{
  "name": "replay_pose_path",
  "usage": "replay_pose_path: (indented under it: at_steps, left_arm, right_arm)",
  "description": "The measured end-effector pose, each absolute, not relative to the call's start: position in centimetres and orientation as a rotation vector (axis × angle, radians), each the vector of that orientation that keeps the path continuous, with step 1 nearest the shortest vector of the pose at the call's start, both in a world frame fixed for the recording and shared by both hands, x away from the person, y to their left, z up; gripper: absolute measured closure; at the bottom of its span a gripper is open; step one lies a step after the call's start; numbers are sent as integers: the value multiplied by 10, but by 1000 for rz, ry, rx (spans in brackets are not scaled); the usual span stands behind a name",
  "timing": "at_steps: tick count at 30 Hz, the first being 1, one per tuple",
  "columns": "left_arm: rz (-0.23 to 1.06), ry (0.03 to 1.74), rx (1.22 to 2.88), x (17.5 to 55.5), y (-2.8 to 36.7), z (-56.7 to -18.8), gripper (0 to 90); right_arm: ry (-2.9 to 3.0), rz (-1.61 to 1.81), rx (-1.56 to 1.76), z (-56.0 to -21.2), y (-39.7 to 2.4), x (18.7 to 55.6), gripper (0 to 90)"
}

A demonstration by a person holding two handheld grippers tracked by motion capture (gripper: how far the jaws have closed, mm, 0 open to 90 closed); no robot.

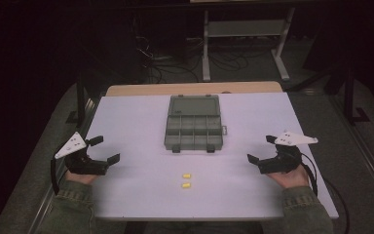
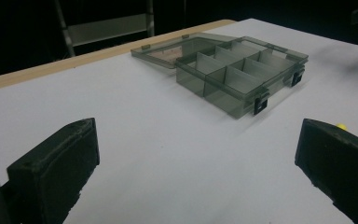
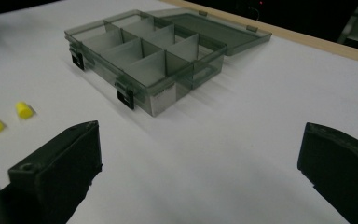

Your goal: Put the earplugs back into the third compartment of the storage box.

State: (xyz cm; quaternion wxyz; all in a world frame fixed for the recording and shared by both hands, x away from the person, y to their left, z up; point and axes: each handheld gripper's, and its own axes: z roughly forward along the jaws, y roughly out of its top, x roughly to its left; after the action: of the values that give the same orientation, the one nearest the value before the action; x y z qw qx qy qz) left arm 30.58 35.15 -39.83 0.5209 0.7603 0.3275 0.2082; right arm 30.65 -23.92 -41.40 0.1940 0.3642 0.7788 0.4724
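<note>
Smoky translucent compartment box (image 1: 194, 127) at mid-table (image 1: 126, 126), lid flung flat behind — two rows of divided cells, two black latches in front. Two small yellow pieces (image 1: 186, 180) nearer. Left gripper (image 1: 104, 150) and right gripper (image 1: 259, 149) both spread wide, gripping nothing.

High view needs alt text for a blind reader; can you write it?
An open grey compartment box sits mid-table, two small yellow pieces in front. Left gripper and right gripper rest open at either side.
</note>
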Motion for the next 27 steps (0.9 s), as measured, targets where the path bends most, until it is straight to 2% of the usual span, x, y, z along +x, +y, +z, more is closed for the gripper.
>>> replay_pose_path:
  at_steps: [14,27]
  left_arm:
    - [474,764,1852,305,348,-391,0]
    - [460,686,1932,311,326,-377,0]
  right_arm:
    - [2155,1371,1040,-412,-244,304,0]
    - [2160,1377,1054,-413,-246,303,0]
